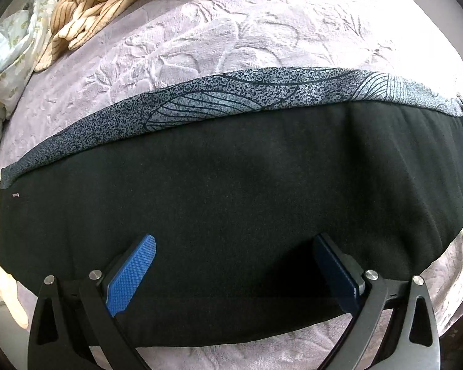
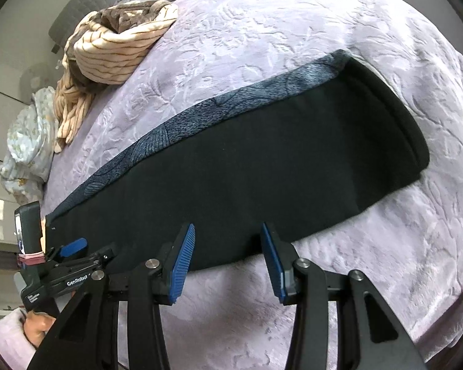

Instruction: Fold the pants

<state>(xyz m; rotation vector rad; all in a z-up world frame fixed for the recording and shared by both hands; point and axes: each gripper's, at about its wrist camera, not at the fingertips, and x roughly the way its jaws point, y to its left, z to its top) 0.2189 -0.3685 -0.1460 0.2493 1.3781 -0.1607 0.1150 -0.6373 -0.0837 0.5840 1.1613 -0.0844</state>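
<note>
The pants (image 1: 231,209) lie flat on the bed (image 1: 262,24) as a long strip, one leg over the other, directly ahead of both tools. The left tool (image 1: 233,265) hangs wide over the near edge, empty; the right tool (image 2: 228,262) stands partly open, empty. Judged step: lengthwise fold done. Next: grip one end and carry it across.

Bed (image 2: 293,30) covered by a lilac plush blanket with embossed leaf pattern, evenly lit. A beige striped blanket (image 2: 114,52) lies bunched at upper left of the frame. A pale floral quilt (image 2: 31,141) sits at left edge. Grey quilted headboard (image 2: 86,3) and light wall (image 2: 12,71) at far upper left.
</note>
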